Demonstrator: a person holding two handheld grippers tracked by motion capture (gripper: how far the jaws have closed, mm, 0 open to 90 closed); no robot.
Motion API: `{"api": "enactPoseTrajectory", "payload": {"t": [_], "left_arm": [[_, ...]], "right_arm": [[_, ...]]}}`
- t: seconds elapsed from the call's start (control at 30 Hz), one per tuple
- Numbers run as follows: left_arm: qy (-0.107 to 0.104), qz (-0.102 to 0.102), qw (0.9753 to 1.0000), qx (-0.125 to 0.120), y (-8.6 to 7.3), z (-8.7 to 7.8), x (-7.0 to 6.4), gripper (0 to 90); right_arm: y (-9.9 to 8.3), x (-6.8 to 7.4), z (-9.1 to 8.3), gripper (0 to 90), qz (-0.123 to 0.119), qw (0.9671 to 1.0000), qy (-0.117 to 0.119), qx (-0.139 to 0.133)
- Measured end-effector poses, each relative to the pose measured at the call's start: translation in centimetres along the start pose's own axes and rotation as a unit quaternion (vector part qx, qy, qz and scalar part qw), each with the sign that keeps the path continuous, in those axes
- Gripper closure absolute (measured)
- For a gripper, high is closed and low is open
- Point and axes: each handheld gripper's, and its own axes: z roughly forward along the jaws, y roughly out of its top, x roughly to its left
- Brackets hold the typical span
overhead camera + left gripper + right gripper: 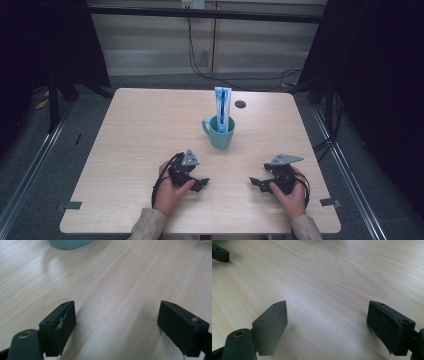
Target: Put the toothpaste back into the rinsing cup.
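Wooden table (135, 145), teal mug (220, 133), upright toothpaste tube (222, 107)

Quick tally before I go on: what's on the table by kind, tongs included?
Mugs: 1, teal mug
Toothpaste tubes: 1, blue and white tube standing in the mug
Tongs: 2, left tongs and right tongs, both open on the table
Total: 4

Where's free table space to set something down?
Bare wood left of the mug out to the table edge, also right of it, and between the left gripper and right gripper. Crowded only around the mug holding the toothpaste tube.
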Motion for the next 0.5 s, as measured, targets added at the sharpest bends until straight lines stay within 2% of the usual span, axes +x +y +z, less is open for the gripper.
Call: {"api": "enactPoseTrajectory", "payload": {"t": [0.2, 0.5], "left_arm": [[0.0, -0.001, 1.0, -0.001, 0.0, 0.01, -0.01, 15.0], [0.0, -0.001, 1.0, 0.0, 0.0, 0.01, -0.02, 15.0]], "right_arm": [[-0.07, 0.51, 0.09, 14.0, -0.025, 0.9994, -0.017, 0.015], [-0.07, 0.49, 0.12, 13.8, -0.027, 0.9994, -0.016, 0.015]]}}
